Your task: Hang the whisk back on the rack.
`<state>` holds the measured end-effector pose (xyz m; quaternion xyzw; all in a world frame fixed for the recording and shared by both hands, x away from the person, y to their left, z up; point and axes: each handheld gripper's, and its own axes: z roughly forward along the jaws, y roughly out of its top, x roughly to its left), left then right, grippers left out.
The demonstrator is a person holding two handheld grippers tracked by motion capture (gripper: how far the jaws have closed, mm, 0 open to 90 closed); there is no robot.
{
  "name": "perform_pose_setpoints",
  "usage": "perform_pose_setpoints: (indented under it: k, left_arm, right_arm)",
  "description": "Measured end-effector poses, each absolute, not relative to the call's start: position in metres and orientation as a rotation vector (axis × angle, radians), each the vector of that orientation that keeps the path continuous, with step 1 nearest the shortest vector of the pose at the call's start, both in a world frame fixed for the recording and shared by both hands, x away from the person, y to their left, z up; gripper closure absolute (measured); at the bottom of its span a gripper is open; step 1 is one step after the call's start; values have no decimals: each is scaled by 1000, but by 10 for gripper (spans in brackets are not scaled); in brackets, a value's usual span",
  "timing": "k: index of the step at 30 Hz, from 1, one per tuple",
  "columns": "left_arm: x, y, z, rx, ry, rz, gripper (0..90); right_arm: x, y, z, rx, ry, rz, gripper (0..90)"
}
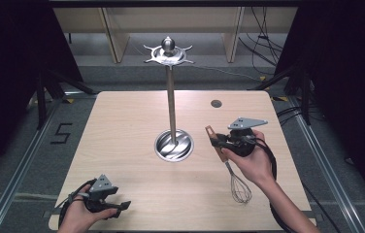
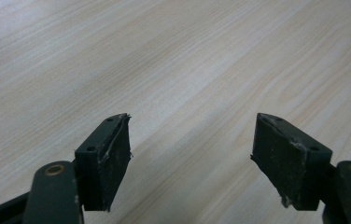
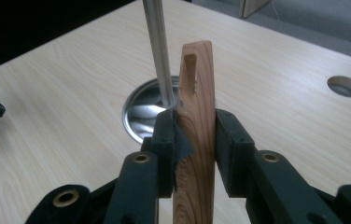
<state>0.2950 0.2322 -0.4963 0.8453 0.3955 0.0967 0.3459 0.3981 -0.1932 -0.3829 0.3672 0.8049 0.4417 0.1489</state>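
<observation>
Even overhead light; tabletop (image 1: 137, 126) bright, surroundings near-black at both sides of high view. Soft, short shadows. Glare on steel stand base (image 1: 174, 145). Gripper views: near claw parts slightly soft, wood grain sharp; mild low-res blur throughout.

My left gripper (image 2: 190, 140): jaws spread wide, nothing between them. Pads (image 2: 115, 158) look worn, with frayed edges. Under them is bare light wood table (image 2: 173, 56), its grain running diagonally. I can't tell whether the tips touch the surface.
</observation>
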Motion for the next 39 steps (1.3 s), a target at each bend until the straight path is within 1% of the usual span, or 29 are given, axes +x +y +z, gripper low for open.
perform_pose_setpoints:
  k: [1, 4, 5, 7, 16, 30, 39]
  left_arm:
    - [295, 232, -496, 2194, 1027, 251, 269]
    - [295, 232, -496, 2193, 1025, 252, 269]
    - [295, 233, -496, 2195, 1023, 253, 269]
    - [295, 232, -496, 2194, 1026, 248, 269]
    - [296, 233, -497, 2190, 1026, 250, 269]
    - [296, 233, -497, 2193, 1022, 249, 268]
    - [296, 234, -496, 2190, 1024, 255, 269]
  right_arm:
    - [399, -194, -380, 1007, 2308, 1310, 720]
    - [396, -193, -378, 1023, 2296, 1336, 720]
    - [396, -193, -375, 969, 2270, 1359, 721]
    - [393, -191, -372, 1004, 2266, 1383, 721]
    - [393, -191, -364, 949, 2203, 1462, 722]
    - [391, -188, -345, 888, 2146, 1516, 724]
    - [391, -176, -327, 835, 2122, 1558, 724]
